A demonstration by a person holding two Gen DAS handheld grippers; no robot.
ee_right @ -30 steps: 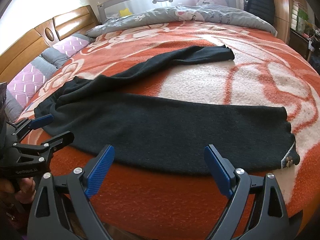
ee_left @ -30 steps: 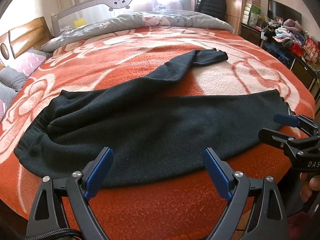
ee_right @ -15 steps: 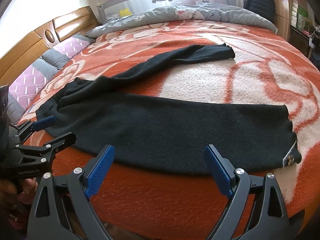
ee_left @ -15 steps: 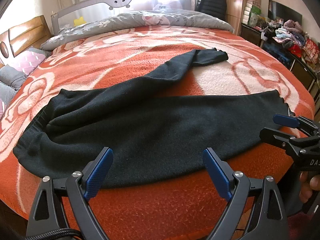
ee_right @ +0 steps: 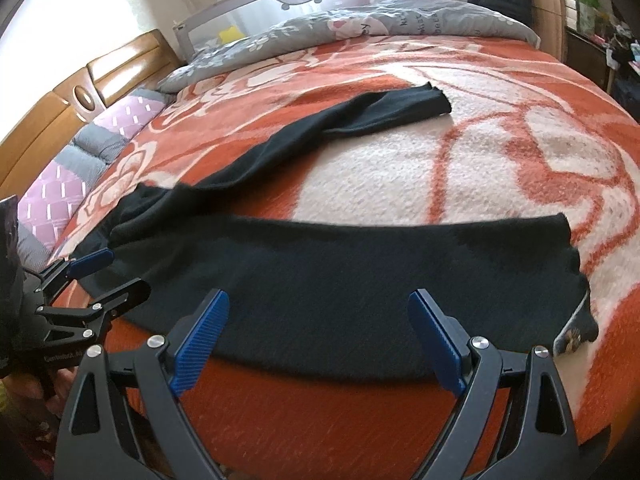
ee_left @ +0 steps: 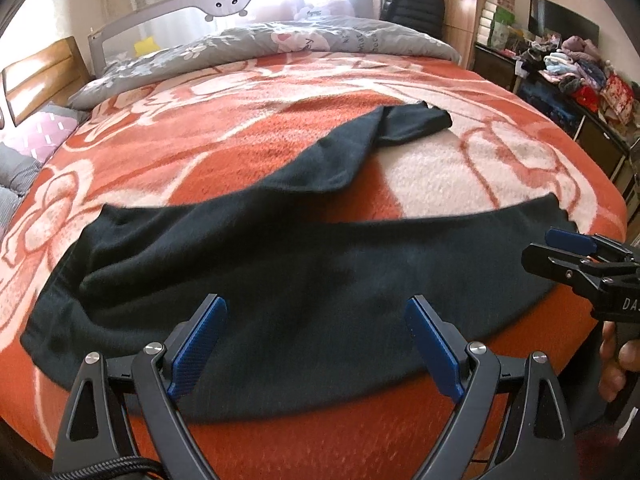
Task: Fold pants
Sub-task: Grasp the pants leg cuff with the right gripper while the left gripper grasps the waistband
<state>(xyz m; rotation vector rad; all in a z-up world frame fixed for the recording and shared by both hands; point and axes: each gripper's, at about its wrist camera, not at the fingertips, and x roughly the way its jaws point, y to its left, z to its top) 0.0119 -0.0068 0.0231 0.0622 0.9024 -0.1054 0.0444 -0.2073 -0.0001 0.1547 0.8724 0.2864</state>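
Observation:
Black pants (ee_left: 304, 276) lie spread flat on the bed's orange flowered blanket (ee_left: 224, 140), waistband at the left, legs apart in a V. The near leg runs along the bed's front edge; the far leg (ee_left: 360, 148) angles away to the right. They also show in the right wrist view (ee_right: 360, 276). My left gripper (ee_left: 316, 344) is open and empty, just above the near edge of the pants' seat. My right gripper (ee_right: 318, 340) is open and empty over the near leg. Each gripper shows in the other's view: the right one (ee_left: 560, 246), the left one (ee_right: 104, 276).
A grey flowered quilt (ee_left: 304, 44) lies at the far end by a grey bed rail (ee_left: 224, 0). A wooden headboard (ee_right: 80, 92) and pink cushions (ee_right: 60, 188) stand at the left. A low cabinet with piled clothes (ee_left: 576, 64) is on the right.
Both grippers have moved slightly forward and closer over the pants' near edge. The pants have not moved. Both stay open.

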